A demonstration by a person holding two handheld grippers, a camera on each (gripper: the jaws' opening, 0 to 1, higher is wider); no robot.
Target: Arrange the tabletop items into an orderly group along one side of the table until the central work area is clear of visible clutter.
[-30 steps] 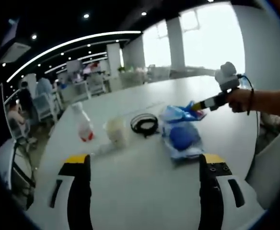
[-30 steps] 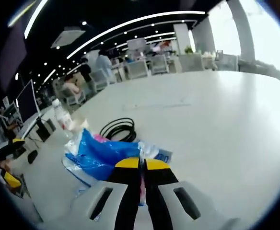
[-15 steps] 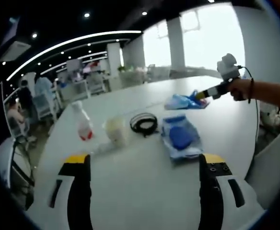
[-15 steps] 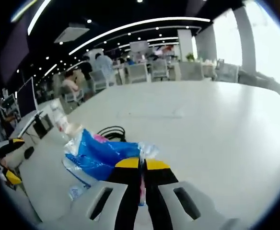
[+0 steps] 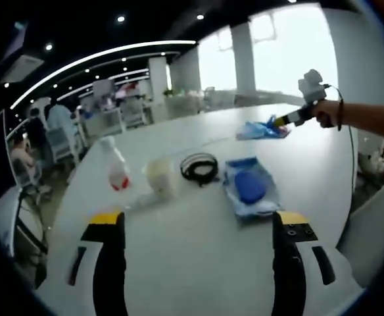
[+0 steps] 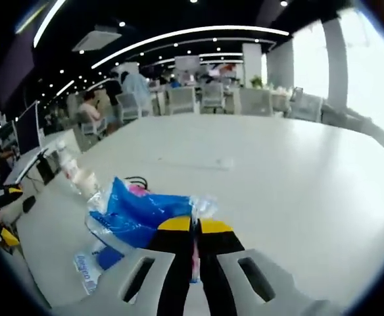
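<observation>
White table, bottle, cup, cable coil, blue packet

Big open office: ceiling light strips are glowing, windows are blazing, chairs are sitting beyond the white table.

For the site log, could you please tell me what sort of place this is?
Probably an open-plan office: a big white table, rows of white chairs with people seated at desks beyond, a monitor to one side, and long ceiling light strips overhead.
</observation>
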